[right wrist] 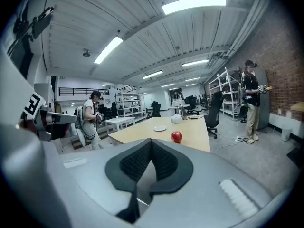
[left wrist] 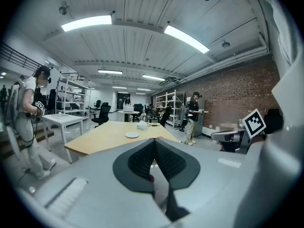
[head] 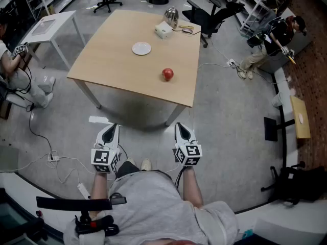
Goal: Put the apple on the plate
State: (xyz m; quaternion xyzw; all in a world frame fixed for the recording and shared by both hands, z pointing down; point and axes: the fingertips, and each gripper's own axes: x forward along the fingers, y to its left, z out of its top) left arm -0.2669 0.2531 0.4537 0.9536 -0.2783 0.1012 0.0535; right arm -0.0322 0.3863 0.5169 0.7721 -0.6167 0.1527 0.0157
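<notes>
The left gripper (head: 114, 126) is held low over the floor, short of the near edge of the wooden counter (head: 110, 55). It points slightly downward toward that edge. In the left gripper view its two dark ribbed pads meet at the tips, so it is clenched with nothing between them.

Ahead of it and a little to its right, well apart, a white plate (head: 141, 48) lies flat on the counter, roughly between the lines of the two grippers. Farther on, near the counter's far right corner, stand a white tissue box (head: 163, 30) and a shiny metal kettle (head: 170, 16).

The red apple (head: 167, 74) rests on the bare wood, nearer to the grippers than the plate is. It is apart from the plate and on the plate's right. It is round with no long axis, and it is too small to tell which way its stem end faces. It lies well ahead of the right gripper (head: 178, 125), a little left of that gripper's line in the head view. In the right gripper view it shows just above and to the right of the jaw tips.

The right gripper also points slightly downward, short of the counter's near corner. Its pads are pressed together at the tips and it grasps nothing.
</notes>
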